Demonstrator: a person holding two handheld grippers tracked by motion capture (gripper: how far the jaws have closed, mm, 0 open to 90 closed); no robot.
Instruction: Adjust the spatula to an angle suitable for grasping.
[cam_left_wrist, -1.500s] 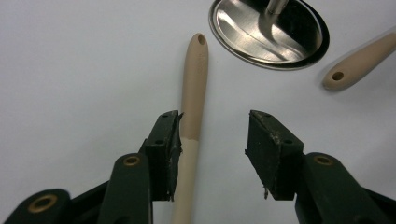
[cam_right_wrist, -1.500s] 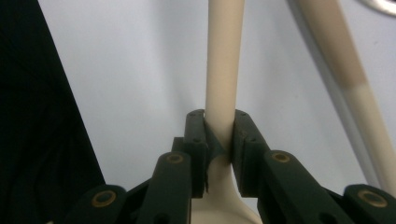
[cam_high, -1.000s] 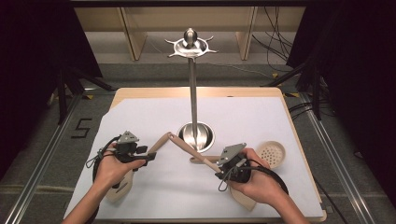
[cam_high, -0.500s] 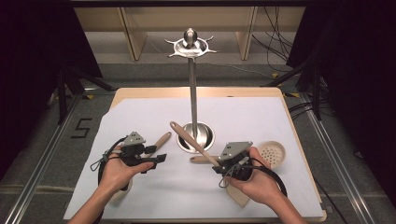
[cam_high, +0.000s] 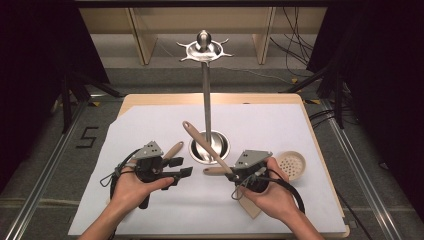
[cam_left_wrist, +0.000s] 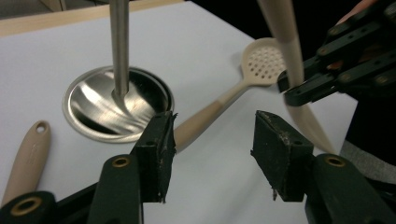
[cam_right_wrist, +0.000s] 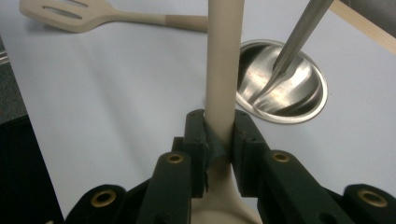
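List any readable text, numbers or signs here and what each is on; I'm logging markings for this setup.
"5": black mark on the floor left of the table.
No print shows on the spatula, the spoons, the stand or the grippers.

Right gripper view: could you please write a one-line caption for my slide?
Right gripper clamps a beige utensil handle beside the steel stand base.
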